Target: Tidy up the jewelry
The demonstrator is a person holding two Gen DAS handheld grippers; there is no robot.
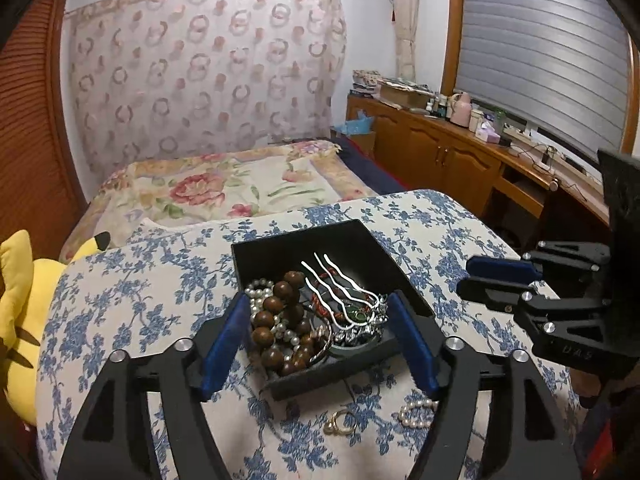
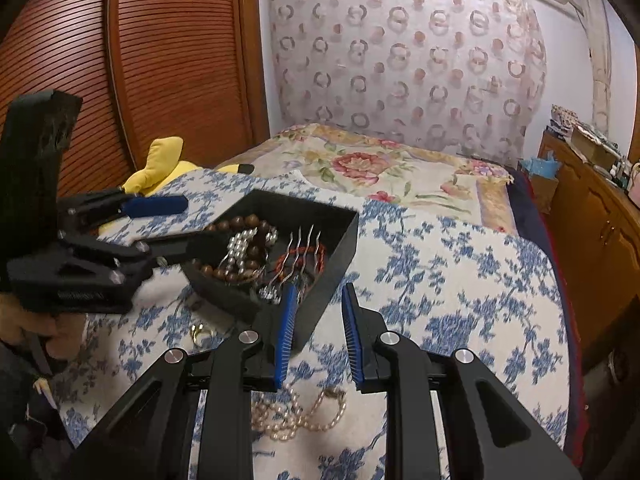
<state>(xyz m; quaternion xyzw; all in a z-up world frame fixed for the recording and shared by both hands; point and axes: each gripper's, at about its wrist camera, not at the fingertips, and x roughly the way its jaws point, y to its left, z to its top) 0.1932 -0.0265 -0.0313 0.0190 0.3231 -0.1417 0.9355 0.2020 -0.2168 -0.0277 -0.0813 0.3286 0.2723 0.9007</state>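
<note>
A black open box (image 1: 280, 246) sits on the blue-flowered cloth, also in the right wrist view (image 2: 344, 240). It holds brown wooden beads (image 1: 280, 316), a silver hair comb (image 1: 340, 288), pearls and other pieces. My left gripper (image 1: 318, 338) is open, its blue pads straddling the box's near end. A gold ring (image 1: 340, 423) and a small pearl bracelet (image 1: 418, 413) lie on the cloth below it. My right gripper (image 2: 318, 336) is open and empty at the box's near corner, above a pearl necklace (image 2: 298, 416). It shows at the right of the left wrist view (image 1: 486, 280).
The flowered table (image 2: 460, 288) stands beside a bed (image 1: 224, 192) with a floral cover. A yellow plush toy (image 1: 16, 300) lies at the left. A wooden cabinet (image 1: 440, 152) with bottles runs along the right wall.
</note>
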